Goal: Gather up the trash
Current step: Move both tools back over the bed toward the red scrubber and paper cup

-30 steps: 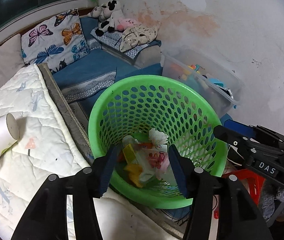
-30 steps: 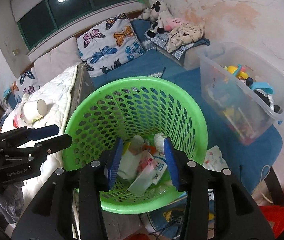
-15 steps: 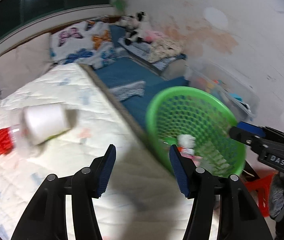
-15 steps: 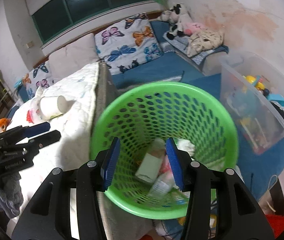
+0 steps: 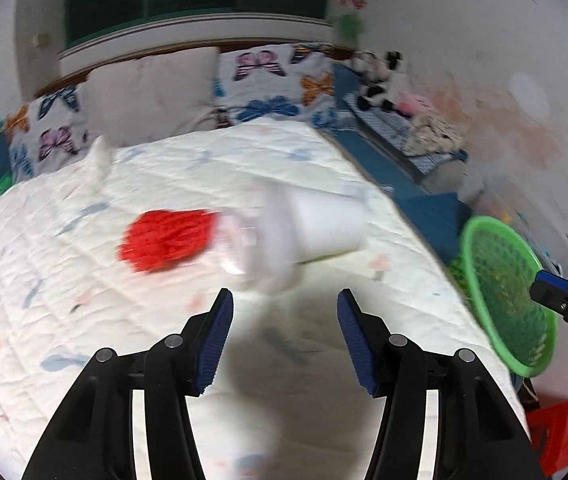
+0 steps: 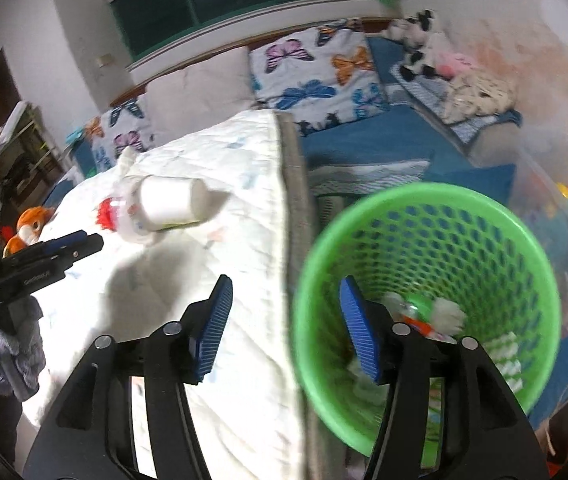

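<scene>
While your left gripper [image 5: 284, 300] hangs spread and empty over the quilt [image 5: 84, 280], the white paper cup [image 5: 324, 228] lies on its side just beyond the fingertips at 12 o'clock, its open mouth turned toward 3 o'clock. A clear plastic bottle with a red label [image 5: 172, 244] lies against it at 10 o'clock, and motion blur hides where one ends and the other begins. Close the jaws on the overlap and you may pinch both badly, or squeeze the thin cup flat so it slips out. Push forward before closing and the cup will likely roll on the soft quilt toward the bed edge at 3 o'clock.

Your right gripper [image 6: 284, 312] is likewise spread and holds nothing; one finger sits over the quilt, the other over the rim of the green mesh basket [image 6: 424, 200], which stands beside the bed at 3 o'clock with wrappers already in its bottom. Swing that hand carelessly and a finger could catch the rim and tip the basket, spilling what is collected.
</scene>
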The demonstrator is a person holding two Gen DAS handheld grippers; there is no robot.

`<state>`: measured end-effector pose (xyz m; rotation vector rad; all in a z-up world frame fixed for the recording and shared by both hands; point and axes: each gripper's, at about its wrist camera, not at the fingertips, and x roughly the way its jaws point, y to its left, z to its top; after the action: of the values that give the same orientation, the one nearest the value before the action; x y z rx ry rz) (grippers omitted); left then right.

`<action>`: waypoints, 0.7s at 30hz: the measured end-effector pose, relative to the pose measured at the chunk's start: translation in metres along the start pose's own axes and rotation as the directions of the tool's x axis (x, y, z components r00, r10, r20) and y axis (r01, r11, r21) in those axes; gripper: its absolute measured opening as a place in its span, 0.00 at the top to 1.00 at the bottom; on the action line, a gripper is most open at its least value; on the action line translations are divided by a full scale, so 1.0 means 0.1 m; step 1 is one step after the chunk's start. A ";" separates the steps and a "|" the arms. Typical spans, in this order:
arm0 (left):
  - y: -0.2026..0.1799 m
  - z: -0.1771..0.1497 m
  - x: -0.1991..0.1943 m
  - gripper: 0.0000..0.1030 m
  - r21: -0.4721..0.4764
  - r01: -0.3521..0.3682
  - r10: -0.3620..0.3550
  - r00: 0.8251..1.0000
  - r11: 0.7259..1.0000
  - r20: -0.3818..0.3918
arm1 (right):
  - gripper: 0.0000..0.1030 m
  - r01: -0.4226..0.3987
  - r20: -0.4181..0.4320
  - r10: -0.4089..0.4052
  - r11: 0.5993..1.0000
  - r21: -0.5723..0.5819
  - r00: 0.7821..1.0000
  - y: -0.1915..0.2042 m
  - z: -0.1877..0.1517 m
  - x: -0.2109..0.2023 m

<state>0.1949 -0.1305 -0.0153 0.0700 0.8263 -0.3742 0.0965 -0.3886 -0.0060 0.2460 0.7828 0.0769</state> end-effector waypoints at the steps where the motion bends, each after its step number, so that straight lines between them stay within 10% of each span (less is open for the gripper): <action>1: 0.12 0.00 0.00 0.49 -0.019 -0.006 0.006 1.000 1.000 -0.001 | 0.39 -0.010 -0.001 0.010 1.000 -0.010 1.000 0.05 0.02 0.03; 11: 0.69 -0.07 -0.06 0.49 -0.069 -0.050 0.049 0.999 0.996 -0.005 | 0.34 -0.078 -0.053 0.067 0.962 -0.261 0.996 0.82 0.35 0.57; 21: 0.88 -0.07 0.03 0.49 -0.070 -0.039 0.037 0.999 0.997 -0.019 | 0.27 -0.098 -0.114 0.035 0.783 -0.614 0.993 1.25 0.63 1.12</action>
<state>0.2230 -0.0476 -0.0295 0.0236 0.8540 -0.3087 0.2228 -0.2614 -0.0094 -0.3651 0.8048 0.4119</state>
